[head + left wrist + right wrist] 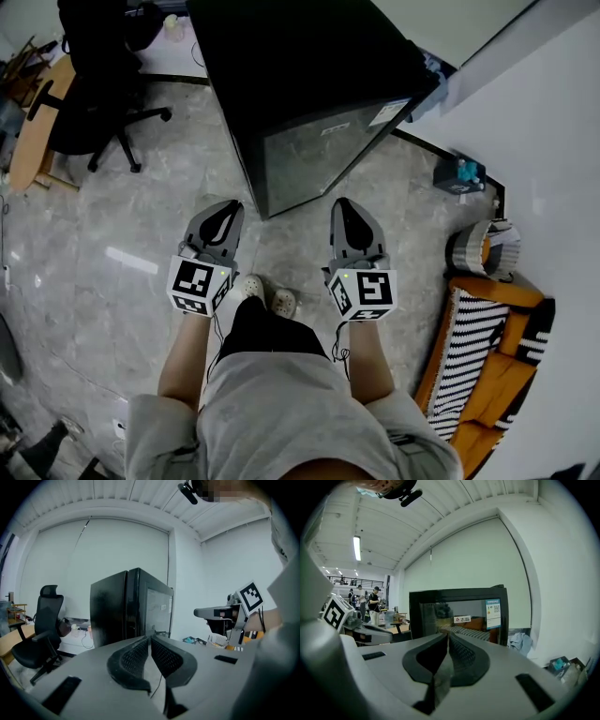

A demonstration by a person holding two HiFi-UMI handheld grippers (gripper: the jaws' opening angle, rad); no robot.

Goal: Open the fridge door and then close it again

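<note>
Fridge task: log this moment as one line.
fridge: door closed | left gripper: jaws shut, empty | right gripper: jaws shut, empty | contact: none, both short of door

Grey tee (281,417), black shorts (272,333), perhaps clogs (267,295); grey grippers (228,208) (341,204).

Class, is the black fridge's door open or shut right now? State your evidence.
Shut. In the head view the fridge door sits flush against the cabinet with no gap, and the right gripper view shows it closed too.
</note>
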